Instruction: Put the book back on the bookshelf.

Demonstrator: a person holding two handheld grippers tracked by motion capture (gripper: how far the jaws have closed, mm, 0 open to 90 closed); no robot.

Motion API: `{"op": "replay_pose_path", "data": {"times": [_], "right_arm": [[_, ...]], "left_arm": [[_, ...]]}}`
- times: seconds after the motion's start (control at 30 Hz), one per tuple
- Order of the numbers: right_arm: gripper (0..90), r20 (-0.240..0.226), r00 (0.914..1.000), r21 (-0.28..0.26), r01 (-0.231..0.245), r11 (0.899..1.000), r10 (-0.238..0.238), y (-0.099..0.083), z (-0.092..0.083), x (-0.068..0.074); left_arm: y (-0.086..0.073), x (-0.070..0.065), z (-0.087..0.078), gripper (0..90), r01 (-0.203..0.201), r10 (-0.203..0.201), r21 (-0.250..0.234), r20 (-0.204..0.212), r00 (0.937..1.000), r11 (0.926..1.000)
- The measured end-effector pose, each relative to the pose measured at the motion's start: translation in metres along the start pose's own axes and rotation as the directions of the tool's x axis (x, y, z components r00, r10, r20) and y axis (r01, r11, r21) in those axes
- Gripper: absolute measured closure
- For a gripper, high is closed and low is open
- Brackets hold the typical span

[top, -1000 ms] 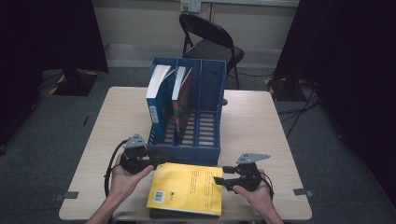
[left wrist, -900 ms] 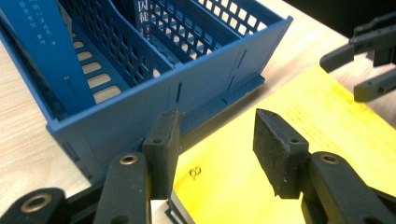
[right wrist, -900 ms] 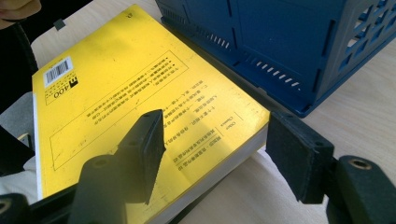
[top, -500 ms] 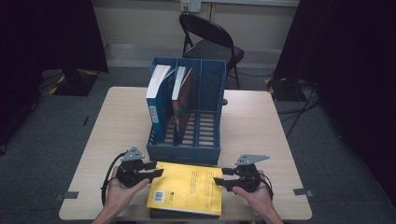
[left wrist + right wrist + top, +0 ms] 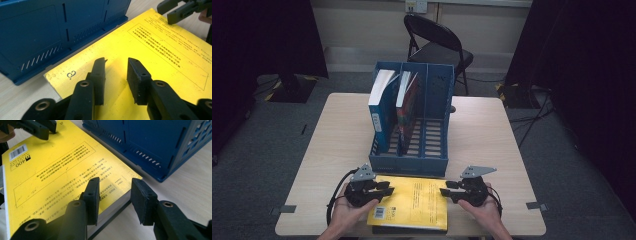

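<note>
Yellow book [image 5: 412, 202] flat on near edge of wooden table [image 5: 492, 130], just in front of blue file rack [image 5: 414, 120], lying atop a darker book [image 5: 412, 230] whose edge shows underneath. Cover bright yellow, matte, back face up: framed block of small black print, white barcode label near one corner, small round mark near another. Thick block of pale pages visible along the edge in right gripper view [image 5: 110, 207]. Corners square, no visible creasing.

Left gripper [image 5: 382, 190] low over left part of the cover; jaws apart and just been closing, nothing between them but the cover surface beneath, per left gripper view [image 5: 116, 75]. Right gripper [image 5: 451, 192] at the right edge; jaws apart, just been closing, straddling the book's corner [image 5: 113, 195], one jaw over the cover and one beyond the edge. Pads not pressing on the book. Rack: two upright books in left compartments.
</note>
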State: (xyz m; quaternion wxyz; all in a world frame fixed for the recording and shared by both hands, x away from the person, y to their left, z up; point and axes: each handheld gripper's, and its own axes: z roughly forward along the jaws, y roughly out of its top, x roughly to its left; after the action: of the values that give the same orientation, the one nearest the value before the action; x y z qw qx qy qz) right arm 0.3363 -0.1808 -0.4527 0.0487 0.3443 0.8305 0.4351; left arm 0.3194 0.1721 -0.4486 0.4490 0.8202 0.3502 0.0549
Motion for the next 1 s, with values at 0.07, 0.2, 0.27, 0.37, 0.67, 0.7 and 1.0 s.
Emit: {"op": "replay_pose_path", "data": {"times": [0.07, 0.2, 0.27, 0.37, 0.67, 0.7, 1.0], "right_arm": [[60.4, 0.001, 1.0000, -0.008, -0.001, 1.000, 0.001, 0.001, 0.002, -0.001], [54.8, 0.014, 0.9999, -0.007, 0.008, 1.000, -0.008, 0.006, 0.006, 0.003], [48.6, 0.006, 1.0000, -0.013, 0.002, 1.000, -0.001, 0.005, 0.006, 0.006], [44.2, -0.009, 0.9999, -0.013, 0.005, 1.000, -0.005, 0.001, 0.000, 0.012], [34.8, -0.046, 0.9988, -0.004, 0.013, 1.000, -0.013, -0.025, -0.017, 0.031], [34.1, -0.048, 0.9987, -0.001, 0.015, 1.000, -0.015, -0.026, -0.017, 0.033], [17.4, -0.093, 0.9920, 0.036, 0.090, 0.995, -0.086, -0.031, -0.011, 0.048]], "left_arm": [[-0.001, 0.002, -0.003, 63.4, -0.008, 0.008, -0.009, -0.029, 0.9996, 0.9999], [0.001, 0.013, -0.011, 59.4, 0.027, -0.029, -0.037, -0.051, 0.9983, 0.9989], [0.002, 0.018, -0.012, 59.6, 0.000, -0.004, -0.040, -0.103, 0.9947, 0.9992], [0.001, 0.027, -0.009, 56.3, 0.036, -0.041, -0.047, -0.088, 0.9953, 0.9982], [0.000, 0.035, -0.002, 50.9, 0.040, -0.043, -0.030, -0.112, 0.9927, 0.9988], [0.000, 0.036, -0.002, 50.6, 0.060, -0.064, -0.037, -0.110, 0.9919, 0.9975], [-0.005, 0.035, -0.002, 55.0, 0.069, -0.077, -0.067, -0.124, 0.9894, 0.9954]]}}
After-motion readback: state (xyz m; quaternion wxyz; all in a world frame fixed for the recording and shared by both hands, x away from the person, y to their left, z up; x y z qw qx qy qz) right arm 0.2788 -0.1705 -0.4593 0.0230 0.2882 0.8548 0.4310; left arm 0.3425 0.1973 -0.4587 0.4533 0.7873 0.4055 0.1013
